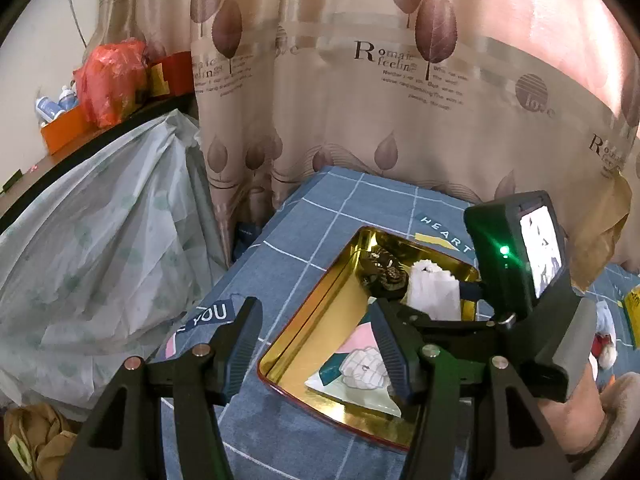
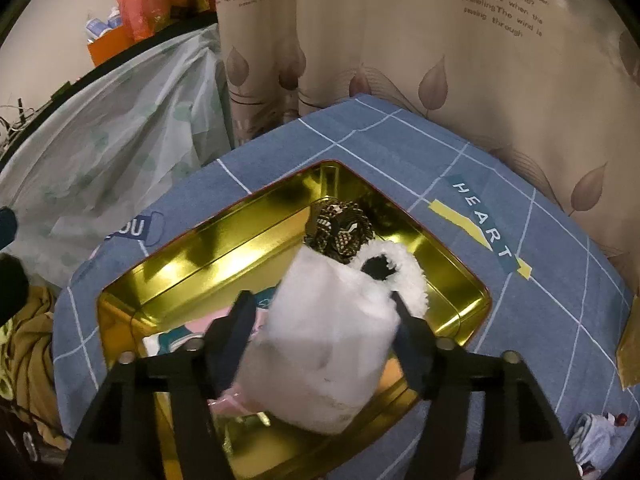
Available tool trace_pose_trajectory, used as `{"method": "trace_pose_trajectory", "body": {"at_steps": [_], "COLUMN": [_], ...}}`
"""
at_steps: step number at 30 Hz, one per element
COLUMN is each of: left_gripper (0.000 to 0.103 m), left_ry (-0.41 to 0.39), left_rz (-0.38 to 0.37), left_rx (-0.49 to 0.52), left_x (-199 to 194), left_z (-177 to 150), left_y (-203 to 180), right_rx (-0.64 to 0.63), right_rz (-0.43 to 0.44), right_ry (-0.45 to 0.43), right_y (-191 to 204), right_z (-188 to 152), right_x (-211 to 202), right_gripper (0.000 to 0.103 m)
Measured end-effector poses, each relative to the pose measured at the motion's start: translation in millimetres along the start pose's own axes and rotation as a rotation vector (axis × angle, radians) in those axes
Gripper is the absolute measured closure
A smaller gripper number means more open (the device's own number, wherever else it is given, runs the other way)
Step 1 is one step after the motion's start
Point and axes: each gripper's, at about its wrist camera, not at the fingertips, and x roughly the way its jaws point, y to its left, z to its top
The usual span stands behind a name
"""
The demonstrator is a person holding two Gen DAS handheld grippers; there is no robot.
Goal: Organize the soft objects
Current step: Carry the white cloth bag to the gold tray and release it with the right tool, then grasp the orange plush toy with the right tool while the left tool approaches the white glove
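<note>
With three soft items sitting in the gold tin (image 2: 224, 224), the right tongs (image 2: 320, 312) are standing parted around the white fluffy pouch (image 2: 328, 344), the left tongs (image 1: 312, 336) are hanging half-open and empty, and a small plush (image 2: 596, 436) is waiting at the frame's lower right.

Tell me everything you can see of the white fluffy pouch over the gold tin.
The white fluffy pouch looks soft and plush, a boxy body with a furry loop handle at its far end around a dark opening. It sits between the right gripper's spread fingers, over the gold tin, its handle end beside a brown patterned item. Whether the pads still press it is unclear. The left wrist view shows it upright.
</note>
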Motion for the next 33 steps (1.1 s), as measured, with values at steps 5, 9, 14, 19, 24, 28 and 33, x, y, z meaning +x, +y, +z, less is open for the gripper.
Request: {"method": "trace_pose_trajectory", "body": {"at_steps": [5, 9, 14, 19, 24, 28, 33], "left_gripper": [0.045, 0.044, 0.043, 0.043, 0.043, 0.043, 0.042], "left_ry": [-0.009, -0.016, -0.019, -0.024, -0.010, -0.012, -0.018], "left_rz": [-0.001, 0.000, 0.006, 0.003, -0.007, -0.018, -0.046], "left_rx": [0.011, 0.017, 0.034, 0.062, 0.113, 0.166, 0.209], "left_x": [-1, -2, -3, -4, 0, 0, -4], "left_z": [0, -1, -1, -3, -8, -13, -18], "left_y": [-1, -3, -8, -19, -38, -58, -77], "right_rx": [-0.006, -0.005, 0.003, 0.045, 0.135, 0.192, 0.282], "right_rz": [0.000, 0.006, 0.006, -0.026, -0.067, -0.150, -0.279], "right_ry": [-0.043, -0.079, -0.122, -0.160, -0.164, -0.140, -0.060], "right_y": [1, 2, -3, -28, -73, -115, -174], "right_z": [1, 3, -5, -32, -75, -115, -174], "right_x": [-20, -41, -75, -113, -142, -160, -179], "right_gripper": [0.029, 0.027, 0.027, 0.026, 0.026, 0.026, 0.025]}}
